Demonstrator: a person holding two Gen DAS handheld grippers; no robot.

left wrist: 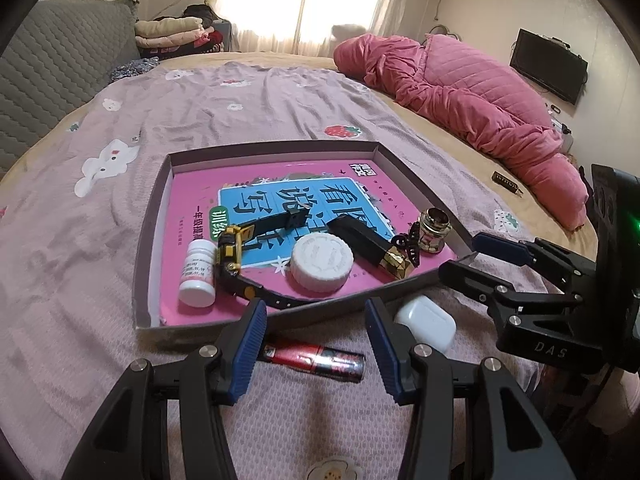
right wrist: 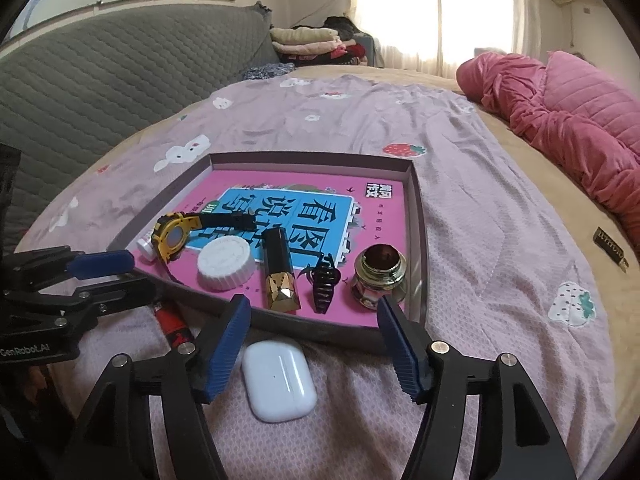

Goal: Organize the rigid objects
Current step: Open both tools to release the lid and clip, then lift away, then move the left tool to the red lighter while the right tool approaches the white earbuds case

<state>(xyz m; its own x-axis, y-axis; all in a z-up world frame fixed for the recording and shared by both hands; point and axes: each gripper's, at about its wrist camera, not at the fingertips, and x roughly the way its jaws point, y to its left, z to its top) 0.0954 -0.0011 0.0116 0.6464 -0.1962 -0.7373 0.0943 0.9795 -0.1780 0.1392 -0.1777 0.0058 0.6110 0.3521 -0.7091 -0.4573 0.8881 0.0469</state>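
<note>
A shallow grey box (left wrist: 276,148) (right wrist: 304,158) lined with a pink book lies on the bed. Inside are a white pill bottle (left wrist: 196,274), a yellow-black watch (left wrist: 231,250) (right wrist: 174,236), a white round jar (left wrist: 322,262) (right wrist: 226,262), a black-gold lipstick (left wrist: 370,246) (right wrist: 280,272), a black hair claw (right wrist: 324,286) and a small glass jar (left wrist: 434,230) (right wrist: 380,276). A white earbud case (left wrist: 426,322) (right wrist: 278,380) and a red tube (left wrist: 316,360) (right wrist: 172,322) lie in front of the box. My left gripper (left wrist: 316,334) is open above the red tube. My right gripper (right wrist: 314,334) is open above the earbud case.
A pink quilt (left wrist: 472,100) (right wrist: 568,112) is bunched at the right. A small dark object (left wrist: 507,182) (right wrist: 610,246) lies on the tan sheet at the right. A grey headboard (right wrist: 100,92) stands at the left, folded clothes (left wrist: 172,32) behind.
</note>
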